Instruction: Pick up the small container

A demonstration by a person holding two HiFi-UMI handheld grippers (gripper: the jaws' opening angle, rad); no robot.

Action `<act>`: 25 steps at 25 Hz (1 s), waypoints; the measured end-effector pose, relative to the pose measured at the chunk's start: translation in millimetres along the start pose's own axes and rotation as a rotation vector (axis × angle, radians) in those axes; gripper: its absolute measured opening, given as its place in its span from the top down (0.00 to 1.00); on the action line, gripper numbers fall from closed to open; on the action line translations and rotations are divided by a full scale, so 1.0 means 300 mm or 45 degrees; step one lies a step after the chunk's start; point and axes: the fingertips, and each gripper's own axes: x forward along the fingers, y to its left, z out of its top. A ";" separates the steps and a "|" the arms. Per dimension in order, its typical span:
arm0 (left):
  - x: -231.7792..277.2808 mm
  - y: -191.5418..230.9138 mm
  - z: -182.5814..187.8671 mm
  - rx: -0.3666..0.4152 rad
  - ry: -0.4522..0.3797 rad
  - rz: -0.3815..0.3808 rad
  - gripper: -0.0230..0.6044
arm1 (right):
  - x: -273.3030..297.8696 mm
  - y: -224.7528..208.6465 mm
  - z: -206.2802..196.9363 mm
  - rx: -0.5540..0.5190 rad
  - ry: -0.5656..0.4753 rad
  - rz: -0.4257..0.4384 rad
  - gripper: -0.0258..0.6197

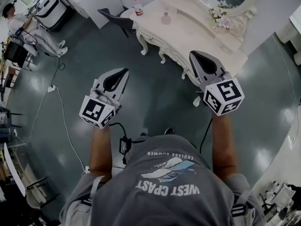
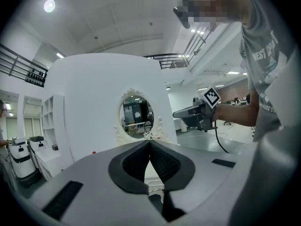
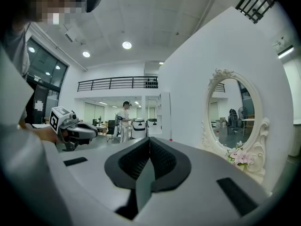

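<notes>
A small pale, see-through container (image 1: 165, 19) stands on the white dressing table (image 1: 197, 36), apart from both grippers. A bottle with a red label (image 1: 137, 6) stands at the table's left end. My left gripper (image 1: 121, 73) hangs over the grey floor short of the table, shut and empty; in its own view the jaws (image 2: 149, 143) meet at the tips. My right gripper (image 1: 196, 55) reaches just over the table's front edge, also shut with nothing held, its pads together (image 3: 149, 140). Each gripper shows in the other's view: the right gripper (image 2: 197, 114) and the left gripper (image 3: 70, 126).
An oval mirror (image 3: 233, 112) with pink flowers (image 1: 223, 20) at its foot stands on the table's far side. A black chair (image 1: 115, 18) sits left of the table. A person (image 1: 19, 22) works by white machines (image 1: 47, 6) at the far left. Cables (image 1: 61, 107) run across the floor.
</notes>
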 end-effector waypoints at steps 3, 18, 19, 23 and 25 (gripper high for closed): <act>0.051 -0.001 0.013 0.000 -0.007 -0.030 0.94 | -0.010 -0.043 -0.008 0.014 0.004 -0.028 0.92; 0.433 0.105 0.013 -0.007 -0.107 -0.333 0.94 | 0.015 -0.251 -0.026 0.010 0.065 -0.312 0.92; 0.455 0.124 0.015 -0.010 -0.114 -0.347 0.94 | 0.031 -0.264 -0.020 0.008 0.064 -0.327 0.92; 0.518 0.202 0.016 -0.005 -0.131 -0.408 0.94 | 0.102 -0.296 0.004 0.010 0.059 -0.385 0.92; 0.551 0.247 0.012 -0.002 -0.133 -0.433 0.94 | 0.137 -0.309 0.013 0.009 0.059 -0.413 0.92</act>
